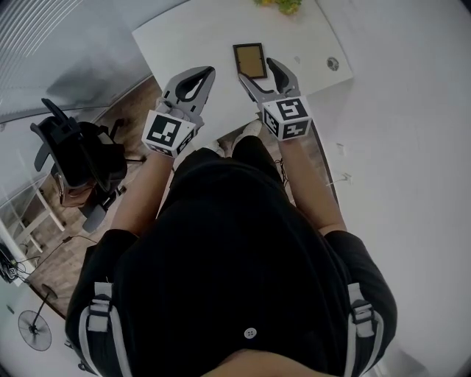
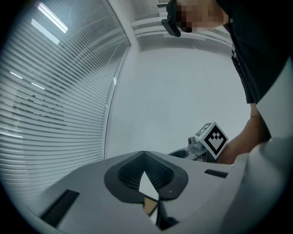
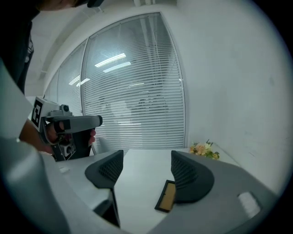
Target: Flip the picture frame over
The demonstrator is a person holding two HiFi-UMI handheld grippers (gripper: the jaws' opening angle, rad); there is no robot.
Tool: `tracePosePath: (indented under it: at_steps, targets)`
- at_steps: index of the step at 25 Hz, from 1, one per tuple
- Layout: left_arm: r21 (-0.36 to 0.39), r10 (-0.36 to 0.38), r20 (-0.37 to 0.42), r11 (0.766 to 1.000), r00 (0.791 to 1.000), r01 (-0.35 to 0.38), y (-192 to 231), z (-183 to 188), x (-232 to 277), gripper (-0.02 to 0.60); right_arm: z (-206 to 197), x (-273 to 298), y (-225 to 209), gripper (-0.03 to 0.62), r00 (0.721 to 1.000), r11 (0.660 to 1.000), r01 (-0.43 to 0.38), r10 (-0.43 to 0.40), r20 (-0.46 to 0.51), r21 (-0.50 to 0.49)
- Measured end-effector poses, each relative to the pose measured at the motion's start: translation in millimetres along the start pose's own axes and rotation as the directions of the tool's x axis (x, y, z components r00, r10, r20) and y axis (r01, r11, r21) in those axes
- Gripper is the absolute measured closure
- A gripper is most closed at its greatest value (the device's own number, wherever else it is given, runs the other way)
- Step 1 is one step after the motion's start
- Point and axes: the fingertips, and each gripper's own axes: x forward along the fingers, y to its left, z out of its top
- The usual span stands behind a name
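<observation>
The picture frame (image 1: 249, 59) lies flat on the white table (image 1: 191, 37), a brown panel in a dark border facing up. My right gripper (image 1: 256, 70) is open above its near edge, one jaw on each side. In the right gripper view the frame (image 3: 166, 196) lies low on the table, partly hidden behind the right-hand jaw, and the right gripper (image 3: 147, 157) holds nothing. My left gripper (image 1: 208, 72) is shut and empty, hovering left of the frame over the table's near edge. In the left gripper view, the left gripper (image 2: 144, 154) has its jaws pressed together, with a sliver of frame (image 2: 149, 204) below.
Yellow flowers (image 1: 280, 5) lie at the table's far edge, also in the right gripper view (image 3: 204, 150). A round grommet (image 1: 333, 64) sits in the table's right corner. A black office chair (image 1: 73, 151) stands on the floor at left, with a small fan (image 1: 35, 330) further back.
</observation>
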Motion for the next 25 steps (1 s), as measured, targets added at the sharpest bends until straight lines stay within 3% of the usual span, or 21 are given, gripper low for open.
tracePosePath:
  at_steps: [14,25]
  targets:
    - [-0.027,0.1,-0.033,0.995,0.994,-0.101,42,-33,51,0.577,-57,95,-60,0.297,0.983,0.996,0.019,-0.002,-0.186,0.09]
    - [-0.078,0.147,-0.068,0.985,0.987,-0.152,66,-79,80,0.577,-109,140,-72,0.321,0.953,0.997,0.015,0.007,-0.303,0.071]
